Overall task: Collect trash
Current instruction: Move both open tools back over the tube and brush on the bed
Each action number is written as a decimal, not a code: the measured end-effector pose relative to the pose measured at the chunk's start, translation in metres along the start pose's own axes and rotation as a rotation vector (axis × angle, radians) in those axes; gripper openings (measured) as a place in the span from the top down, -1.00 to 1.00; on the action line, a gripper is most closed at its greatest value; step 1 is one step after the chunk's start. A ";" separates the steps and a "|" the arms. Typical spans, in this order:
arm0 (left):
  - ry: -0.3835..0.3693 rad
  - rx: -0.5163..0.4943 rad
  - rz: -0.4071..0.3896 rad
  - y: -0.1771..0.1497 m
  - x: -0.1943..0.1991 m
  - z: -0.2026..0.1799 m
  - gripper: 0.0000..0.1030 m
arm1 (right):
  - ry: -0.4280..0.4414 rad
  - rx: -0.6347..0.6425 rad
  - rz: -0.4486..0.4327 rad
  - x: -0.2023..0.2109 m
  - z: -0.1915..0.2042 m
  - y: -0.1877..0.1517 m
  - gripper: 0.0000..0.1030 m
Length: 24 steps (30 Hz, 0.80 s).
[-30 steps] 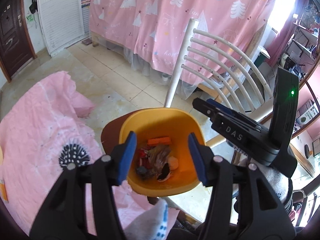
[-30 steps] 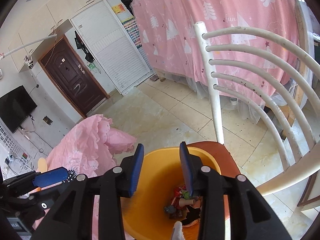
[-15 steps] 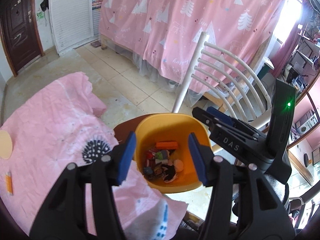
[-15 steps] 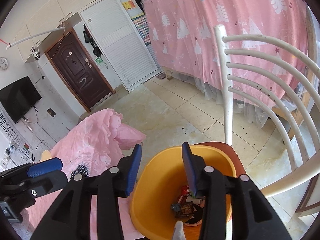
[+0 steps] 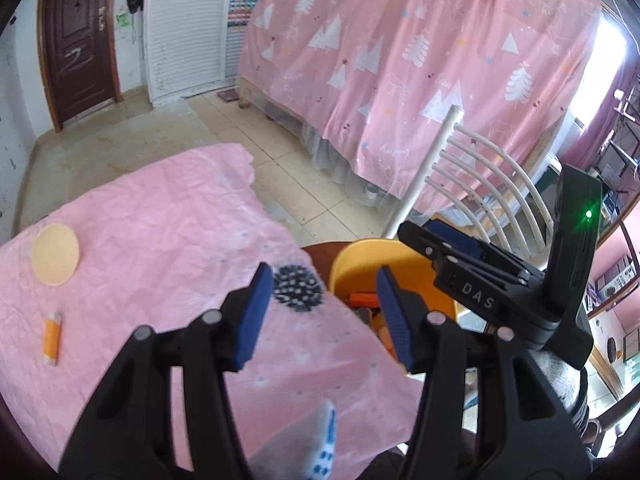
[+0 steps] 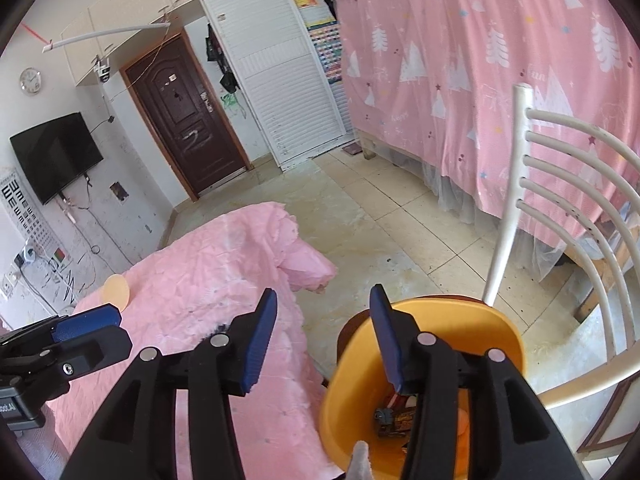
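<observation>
Yellow plastic bin, glossy, rounded tub shape, sits on a brown chair seat just right of the table edge; mixed trash scraps lie at its bottom, an orange block among them. Chair back is white curved metal slats. Table wears a pink crinkled cloth, quilted-looking, with a black spiky print patch near its corner. On the cloth, well apart from the bin: a flat round tan disc and a small orange-and-white wrapper-like stick. Left gripper, black frame with blue ribbed pads, jaws partly apart, nothing between them, over the cloth corner beside the bin. Right gripper, same build, jaws have just been opening, empty, left pad over the cloth, right pad over the bin rim. White knit glove tip at the bottom edge. Pink tree-print curtain behind, beige tiled floor.
</observation>
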<state>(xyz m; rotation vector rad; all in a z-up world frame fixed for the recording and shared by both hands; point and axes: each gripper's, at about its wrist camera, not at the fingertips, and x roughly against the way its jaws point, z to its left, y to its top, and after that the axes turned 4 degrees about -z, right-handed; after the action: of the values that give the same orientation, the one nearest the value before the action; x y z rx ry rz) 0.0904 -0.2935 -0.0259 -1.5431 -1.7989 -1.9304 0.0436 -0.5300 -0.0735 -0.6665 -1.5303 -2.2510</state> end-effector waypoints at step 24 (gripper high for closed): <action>0.153 0.177 -0.047 -0.031 0.052 0.133 0.00 | 0.124 0.223 0.091 -0.057 0.159 -0.010 0.04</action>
<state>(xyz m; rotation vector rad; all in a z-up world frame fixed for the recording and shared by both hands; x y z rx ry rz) 0.1234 -0.1519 -0.0387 -1.2743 -1.8971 -1.7974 0.1159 -0.3772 -0.0628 -0.5109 -1.6240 -1.9790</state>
